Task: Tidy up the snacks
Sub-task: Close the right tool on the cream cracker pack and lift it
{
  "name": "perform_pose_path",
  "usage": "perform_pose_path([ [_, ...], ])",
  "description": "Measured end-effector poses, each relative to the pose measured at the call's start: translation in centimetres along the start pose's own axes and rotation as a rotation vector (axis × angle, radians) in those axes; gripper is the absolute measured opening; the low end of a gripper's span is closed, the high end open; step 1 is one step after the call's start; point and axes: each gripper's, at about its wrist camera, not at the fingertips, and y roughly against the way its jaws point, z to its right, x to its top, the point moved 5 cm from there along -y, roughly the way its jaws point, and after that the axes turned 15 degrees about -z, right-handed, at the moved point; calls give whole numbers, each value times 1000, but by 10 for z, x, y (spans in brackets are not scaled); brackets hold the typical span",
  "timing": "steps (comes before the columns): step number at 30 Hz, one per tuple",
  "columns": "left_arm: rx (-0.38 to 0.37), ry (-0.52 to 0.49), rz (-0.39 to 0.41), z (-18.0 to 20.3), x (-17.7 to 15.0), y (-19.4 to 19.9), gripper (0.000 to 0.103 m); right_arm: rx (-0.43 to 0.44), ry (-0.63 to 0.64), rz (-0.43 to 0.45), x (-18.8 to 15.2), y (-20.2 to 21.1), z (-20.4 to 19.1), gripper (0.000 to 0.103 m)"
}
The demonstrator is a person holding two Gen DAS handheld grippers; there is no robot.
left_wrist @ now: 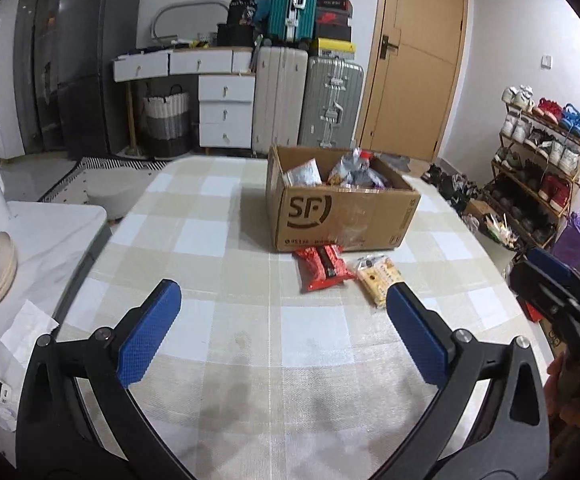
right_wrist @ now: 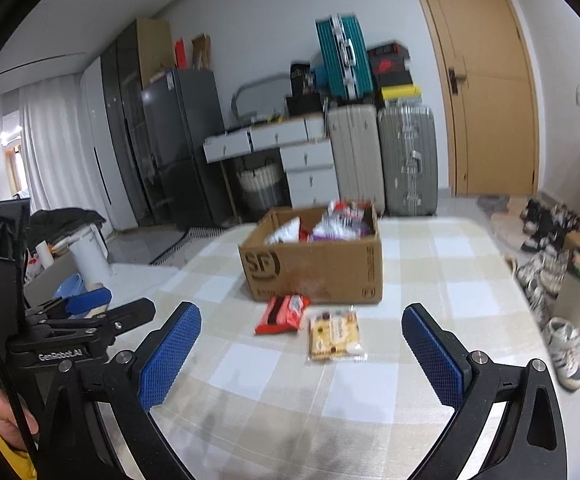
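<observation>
Both grippers are spread wide and holding nothing right now, the left gripper [left_wrist: 284, 308] and the right gripper [right_wrist: 302, 334] just hanging above the checked table [left_wrist: 210, 216]. 2 snacks are loose out there: a red pack [left_wrist: 322, 268] and a yellow pack [left_wrist: 378, 278], both lying flat, almost touching each other, right in front of the box [left_wrist: 342, 216], which already has a bunch of bags in it. From the right gripper's view both packs sit straight ahead between the fingers, the yellow one nearer; from the left gripper the yellow pack is partly behind its right finger. My guess is the step here is going in for 1 of them, probably yellow with the right gripper since it's closest. Come down with the fingers straddling the short side so the wrapper doesn't slide, pinch near the middle, and keep clear of the red pack so it doesn't get shoved. Both look like thin crinkly plastic wrappers, the yellow one clear-edged with biscuits or cakes inside, so easy on the squeeze.
</observation>
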Motion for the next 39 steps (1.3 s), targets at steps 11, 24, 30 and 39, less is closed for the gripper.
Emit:
perform_pose_path([
  [11,-2,1,-134,0,16,-98,103,-2,-50,-285,6,-122,34,102],
  [24,-8,46,-192,-22,24,-153,102,-153,99,-442,4,-218,35,82],
  [30,-8,51,-193,-28,22,-154,102,-164,114,-447,2,-225,34,72],
  [39,11,50,-180,-28,19,-139,102,-91,57,-427,4,-214,35,58],
])
